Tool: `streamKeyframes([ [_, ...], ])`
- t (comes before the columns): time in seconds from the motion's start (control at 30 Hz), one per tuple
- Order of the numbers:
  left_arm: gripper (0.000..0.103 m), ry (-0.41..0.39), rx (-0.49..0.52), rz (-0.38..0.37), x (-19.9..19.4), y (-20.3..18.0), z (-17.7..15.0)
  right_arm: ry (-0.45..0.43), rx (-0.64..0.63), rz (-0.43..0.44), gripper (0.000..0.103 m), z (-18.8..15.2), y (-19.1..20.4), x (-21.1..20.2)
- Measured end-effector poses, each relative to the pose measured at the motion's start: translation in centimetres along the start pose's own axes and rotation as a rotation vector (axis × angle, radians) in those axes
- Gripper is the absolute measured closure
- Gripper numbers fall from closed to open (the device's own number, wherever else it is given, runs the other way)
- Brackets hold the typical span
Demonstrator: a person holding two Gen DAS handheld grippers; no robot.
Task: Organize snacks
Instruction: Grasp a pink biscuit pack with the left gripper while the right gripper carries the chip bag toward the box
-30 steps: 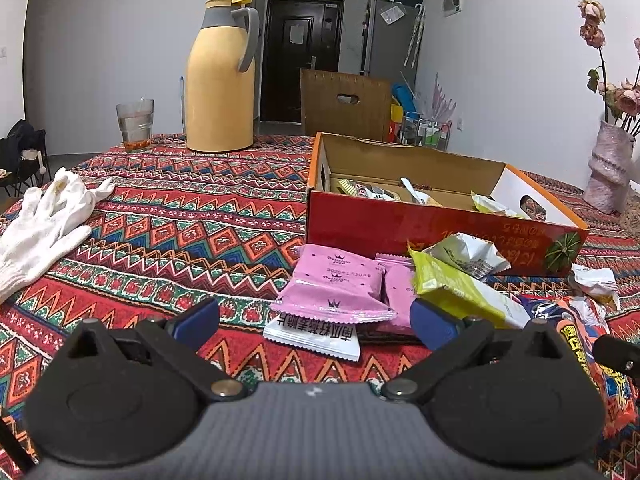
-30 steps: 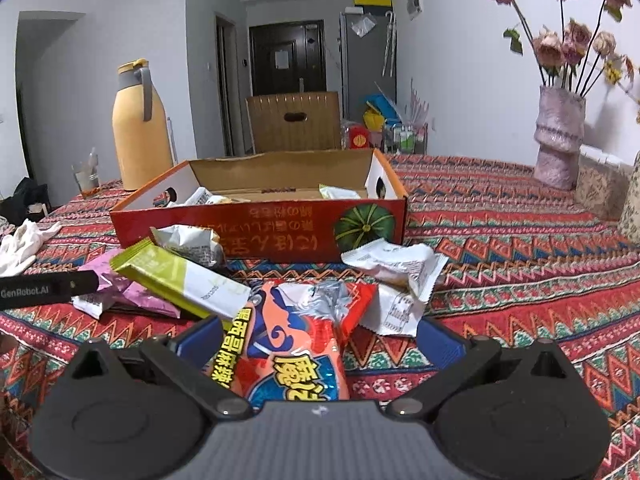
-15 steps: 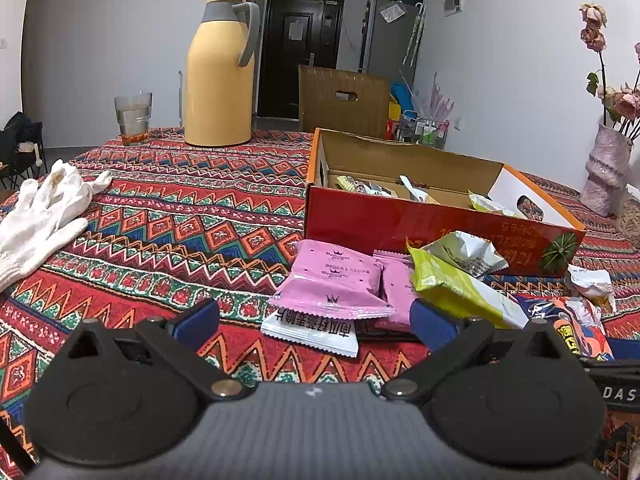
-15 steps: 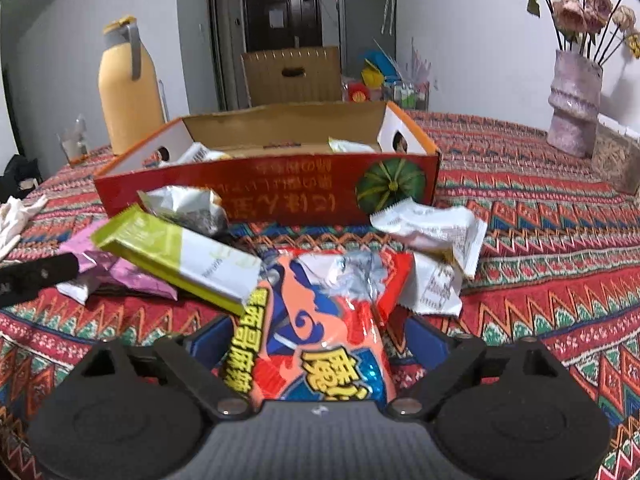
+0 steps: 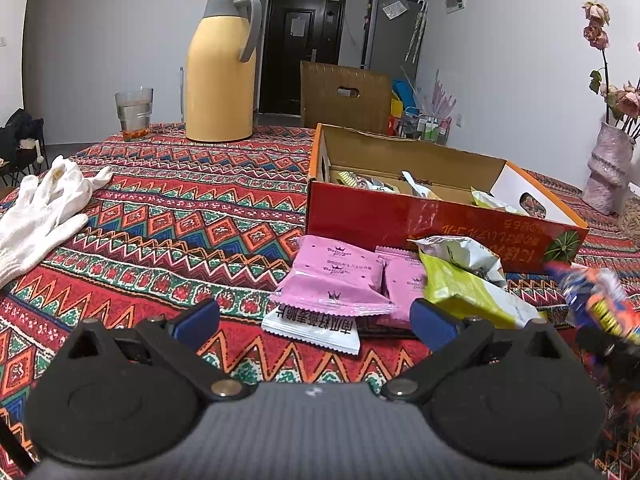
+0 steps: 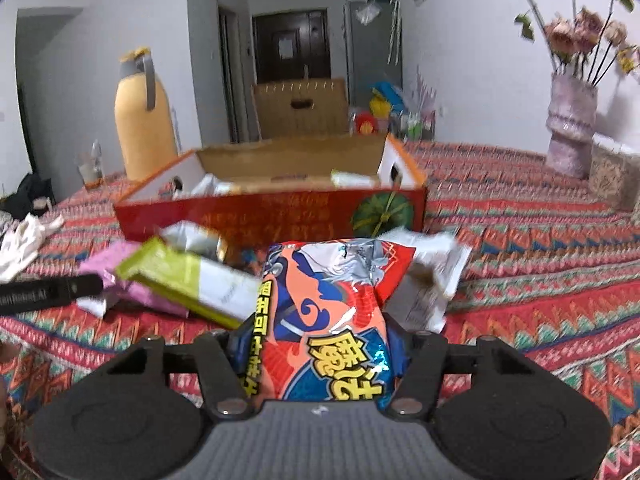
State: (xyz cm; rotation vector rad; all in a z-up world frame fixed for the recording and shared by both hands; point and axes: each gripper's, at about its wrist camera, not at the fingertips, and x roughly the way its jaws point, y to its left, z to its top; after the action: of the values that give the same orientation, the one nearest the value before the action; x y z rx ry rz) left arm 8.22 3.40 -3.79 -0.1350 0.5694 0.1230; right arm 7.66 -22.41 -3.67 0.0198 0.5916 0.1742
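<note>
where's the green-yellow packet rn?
On the table in front of the red box: the green packet lies left of the right gripper, partly over the pink packets, with a crumpled silver wrapper behind it.

Big yellow Chinese characters run across the orange snack bag [image 6: 324, 320], one of them 魔, with a yellow strip of smaller black characters down its left edge, too blurred to read. Over on the black bar [image 6: 48, 291] at the left, white lettering, partly cut off, looks like "GenRobot.AI". In the left wrist view, the pink packet [image 5: 332, 276] carries a small crown mark and fine script I cannot make out. The white packet [image 5: 316, 326] under it shows a row of black Chinese characters, upside down. The red box [image 5: 400, 220] has gold characters on its front, also upside down, unreadable from here.
</note>
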Motion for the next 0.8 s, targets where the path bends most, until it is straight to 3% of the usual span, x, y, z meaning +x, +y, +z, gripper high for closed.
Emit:
streamKeyframes([
  [0.4, 0.000, 0.010, -0.002, 0.020, 0.4, 0.0, 0.0, -0.165, -0.037, -0.019, 0.043, 3.8, -0.9, 1.3],
  [0.8, 0.000, 0.068, 0.109, 0.061, 1.3, -1.2, 3.7, -0.158, 0.032, 0.031, 0.043, 2.8, -2.2, 3.6],
])
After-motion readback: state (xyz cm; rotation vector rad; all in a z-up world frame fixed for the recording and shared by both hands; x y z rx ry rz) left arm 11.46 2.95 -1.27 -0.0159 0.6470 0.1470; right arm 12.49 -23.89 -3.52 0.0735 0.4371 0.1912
